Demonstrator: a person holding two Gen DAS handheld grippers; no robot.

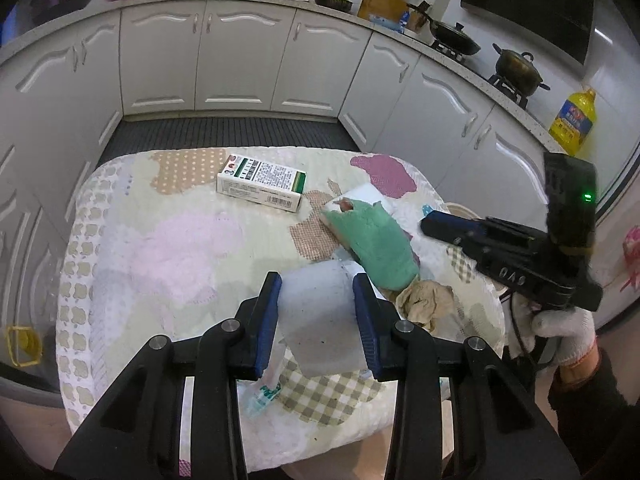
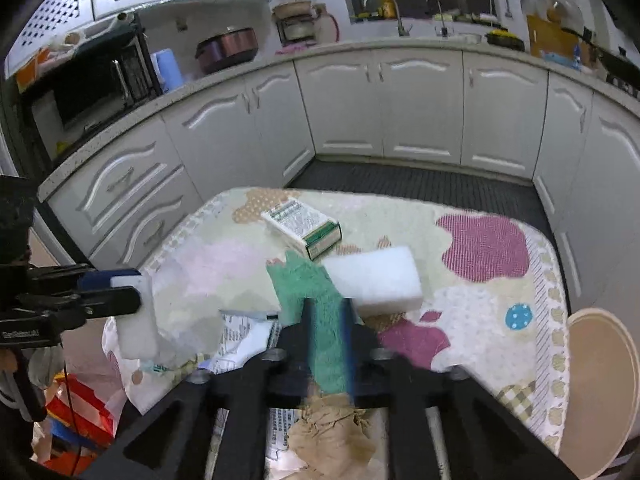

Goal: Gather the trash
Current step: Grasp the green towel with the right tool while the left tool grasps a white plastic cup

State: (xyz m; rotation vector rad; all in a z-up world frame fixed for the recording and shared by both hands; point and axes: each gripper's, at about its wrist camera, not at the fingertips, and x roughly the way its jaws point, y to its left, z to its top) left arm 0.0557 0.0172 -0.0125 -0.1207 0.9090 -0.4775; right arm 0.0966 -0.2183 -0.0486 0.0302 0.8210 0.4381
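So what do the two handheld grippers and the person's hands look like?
Both are black plastic with blue pads on the jaws. The left gripper has silver pivot bolts. The right gripper carries a black box with a green light, white lettering and a black cable. The hand wears a white knit glove and a dark sleeve.

The table's left half (image 1: pixel 168 248) lies open, while the medicine box (image 1: pixel 262 186), green wrapper (image 1: pixel 376 240) and crumpled brown paper (image 1: pixel 424 300) crowd its right side.

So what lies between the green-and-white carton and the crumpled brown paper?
The green cloth lies there, clearest in the left wrist view.
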